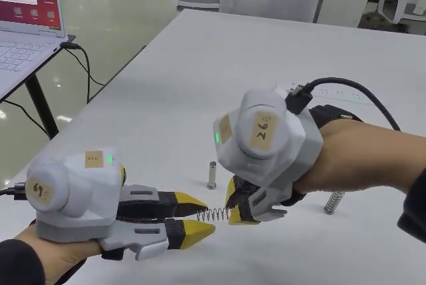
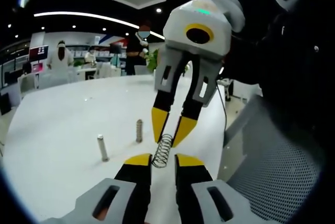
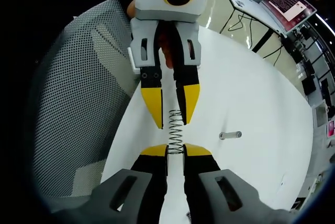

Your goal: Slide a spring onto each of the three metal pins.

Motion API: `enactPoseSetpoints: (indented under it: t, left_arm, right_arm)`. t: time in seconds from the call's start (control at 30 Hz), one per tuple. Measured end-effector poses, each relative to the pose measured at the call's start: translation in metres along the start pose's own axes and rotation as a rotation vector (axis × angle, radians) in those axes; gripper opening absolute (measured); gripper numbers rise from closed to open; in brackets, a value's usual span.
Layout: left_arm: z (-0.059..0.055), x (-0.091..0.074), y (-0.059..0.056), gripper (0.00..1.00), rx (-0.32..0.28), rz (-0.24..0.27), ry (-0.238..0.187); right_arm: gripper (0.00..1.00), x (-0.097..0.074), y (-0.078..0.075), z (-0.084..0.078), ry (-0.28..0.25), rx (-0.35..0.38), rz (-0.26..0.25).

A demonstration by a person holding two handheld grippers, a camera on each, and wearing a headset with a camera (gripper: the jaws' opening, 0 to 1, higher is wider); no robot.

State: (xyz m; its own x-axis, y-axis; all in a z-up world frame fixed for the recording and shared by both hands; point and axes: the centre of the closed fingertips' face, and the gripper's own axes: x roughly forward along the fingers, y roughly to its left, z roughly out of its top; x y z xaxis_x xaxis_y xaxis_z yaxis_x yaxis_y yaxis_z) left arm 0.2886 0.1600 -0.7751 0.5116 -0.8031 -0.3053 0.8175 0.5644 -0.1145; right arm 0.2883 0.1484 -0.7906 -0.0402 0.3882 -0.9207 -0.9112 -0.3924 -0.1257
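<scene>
Right gripper clamped on spring, left gripper jaws apart; we judge sprung pin done, bare pin at frame centre pending.

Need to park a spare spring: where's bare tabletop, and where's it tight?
Free: the broad far tabletop beyond the bare pin, left of the power strip. Crowded: the near edge, where left gripper and right gripper meet at the spring, pin carrying a spring alongside.

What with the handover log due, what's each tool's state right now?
Left tool: open, jaws either side of one end of the spring.
Right tool: shut on the spring's other end.
</scene>
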Motion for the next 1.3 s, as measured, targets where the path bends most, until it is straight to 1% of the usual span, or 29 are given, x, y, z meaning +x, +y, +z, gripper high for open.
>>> enactPoseSetpoints:
  t: [0.23,0.4,0.7,0.97,1.3]
  left_arm:
    - [0.0002,-0.0002,0.0005,0.05,-0.007,0.002,-0.003]
    - [-0.0002,-0.0006,0.0010,0.04,-0.011,0.001,-0.003]
    - [0.0006,-0.0013,-0.0009,0.03,-0.021,-0.010,-0.012]
    - [-0.0002,-0.0009,-0.0030,0.03,-0.020,-0.022,-0.007]
    - [0.0038,-0.0009,-0.0069,0.03,-0.029,-0.044,-0.027]
  right_arm:
    - [0.07,-0.0001,0.0014,0.0020,-0.004,-0.013,0.003]
    - [0.07,-0.0003,0.0012,0.0019,-0.006,-0.015,0.000]
    - [0.08,-0.0017,0.0010,0.0035,-0.021,0.013,-0.001]
    - [0.09,-0.0002,0.0027,0.0027,-0.029,0.029,0.009]
    - [0.11,0.0054,0.0057,-0.0018,-0.036,0.053,0.029]
